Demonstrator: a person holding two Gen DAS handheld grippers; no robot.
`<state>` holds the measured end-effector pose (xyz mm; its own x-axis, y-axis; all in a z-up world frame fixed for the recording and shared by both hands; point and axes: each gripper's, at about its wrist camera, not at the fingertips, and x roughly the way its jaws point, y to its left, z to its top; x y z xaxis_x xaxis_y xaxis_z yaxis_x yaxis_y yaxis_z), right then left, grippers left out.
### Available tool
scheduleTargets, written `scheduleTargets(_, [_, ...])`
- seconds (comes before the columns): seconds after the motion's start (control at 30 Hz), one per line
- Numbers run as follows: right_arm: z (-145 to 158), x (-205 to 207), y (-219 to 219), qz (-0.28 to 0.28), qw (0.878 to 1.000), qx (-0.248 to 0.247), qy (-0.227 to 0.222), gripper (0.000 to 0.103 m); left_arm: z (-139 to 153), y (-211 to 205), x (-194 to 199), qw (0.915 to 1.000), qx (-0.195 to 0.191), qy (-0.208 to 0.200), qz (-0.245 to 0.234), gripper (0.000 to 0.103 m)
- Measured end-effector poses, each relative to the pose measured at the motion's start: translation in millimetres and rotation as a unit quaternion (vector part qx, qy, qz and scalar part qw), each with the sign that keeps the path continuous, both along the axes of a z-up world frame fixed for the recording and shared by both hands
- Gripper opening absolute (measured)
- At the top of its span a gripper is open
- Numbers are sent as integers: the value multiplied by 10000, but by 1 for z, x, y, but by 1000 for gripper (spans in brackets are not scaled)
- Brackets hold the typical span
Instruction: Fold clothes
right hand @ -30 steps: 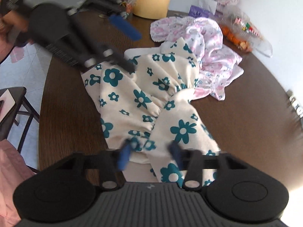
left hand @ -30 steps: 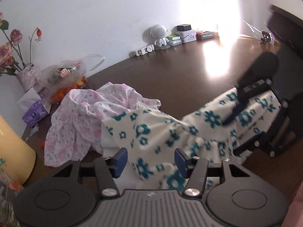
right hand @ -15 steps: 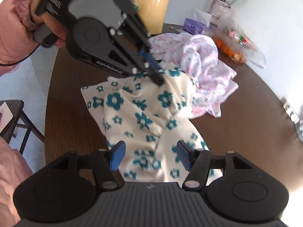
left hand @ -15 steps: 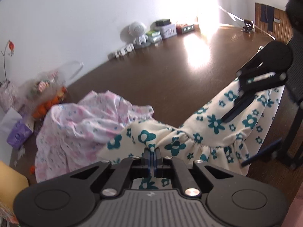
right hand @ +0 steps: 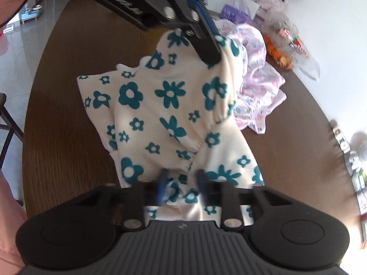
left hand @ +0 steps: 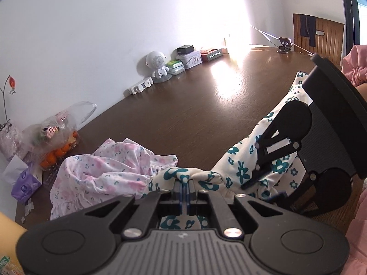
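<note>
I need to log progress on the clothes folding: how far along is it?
Early. Nothing looks folded yet. In hand: the left claw is shut on the teal-flower garment, lifting one end; the right claw straddles its other end, fingers apart. Left: grip, fold it, then the pink garment, crumpled on the table.

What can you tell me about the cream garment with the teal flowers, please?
The cream garment looks like soft knit cotton printed with large and small teal flowers, with a gathered elastic seam across it. It is lifted off the brown table, bunched and draped. The left gripper is shut on one edge; the right gripper straddles the gathered part, slightly apart. It touches the pink floral garment.
</note>
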<state>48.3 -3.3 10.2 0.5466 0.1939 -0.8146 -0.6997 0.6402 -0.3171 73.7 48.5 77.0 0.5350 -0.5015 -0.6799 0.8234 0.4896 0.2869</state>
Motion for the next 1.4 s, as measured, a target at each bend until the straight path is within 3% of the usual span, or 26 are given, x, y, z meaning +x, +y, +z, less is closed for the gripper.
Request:
scheduleTargets(0.13, [8, -4, -6, -198, 9996, 153, -100, 12, -9, 8, 5, 9998, 73, 169, 90, 5])
scheduleTargets(0.23, [20, -13, -14, -452, 9972, 396, -446, 12, -20, 19, 8, 9991, 156, 372, 92, 26])
scheduleTargets(0.27, [22, -15, -15, -453, 9968, 409, -517, 11, -20, 23, 6, 9992, 132, 375, 26, 39])
scheduleTargets(0.3, [23, -18, -15, -455, 9963, 422, -589, 11, -21, 27, 4, 9992, 108, 378, -41, 43])
scheduleTargets(0.4, [27, -26, -16, -459, 9947, 462, -802, 11, -8, 28, -11, 9971, -129, 364, -653, 51])
scheduleTargets(0.53, [33, -36, -17, -464, 9917, 515, -1085, 11, -18, -1, -24, 9901, 309, 330, -1326, 57])
scheduleTargets(0.67, [38, -42, -17, -441, 9901, 549, -1216, 11, -48, -30, -19, 9879, 737, 320, -1327, 55])
scheduleTargets(0.73, [40, -44, -18, -424, 9899, 541, -1241, 11, -58, -39, -18, 9863, 911, 235, -1355, 47])
scheduleTargets(0.8, [42, -46, -18, -412, 9899, 524, -1247, 11, -64, -45, -18, 9843, 1136, 115, -1345, 4])
scheduleTargets(0.87, [44, -46, -21, -367, 9919, 533, -1092, 12, -62, -46, -22, 9846, 1157, -149, -1302, 2])
scheduleTargets(0.97, [47, -43, -24, -286, 9945, 510, -868, 19, -55, -42, -36, 9796, 1187, -1022, -1255, 1])
scheduleTargets(1.03, [47, -38, -24, -227, 9956, 416, -805, 39, -53, -39, -46, 9738, 1215, -1498, -1200, 1])
scheduleTargets(1.13, [46, -24, -18, -73, 9979, 247, -598, 40, -56, -35, -59, 9638, 1359, -1940, -1220, 1])
scheduleTargets(1.27, [40, -1, -6, -28, 9997, -6, -248, 40, -59, -32, -69, 9558, 1543, -2126, -1319, 2])
scheduleTargets(1.37, [36, 0, -4, -65, 9995, -106, -300, 40, -59, -32, -74, 9528, 1555, -2247, -1320, 2])
scheduleTargets(1.4, [35, 0, -3, -77, 9994, -139, -317, 35, -59, -32, -76, 9510, 1556, -2311, -1337, 2])
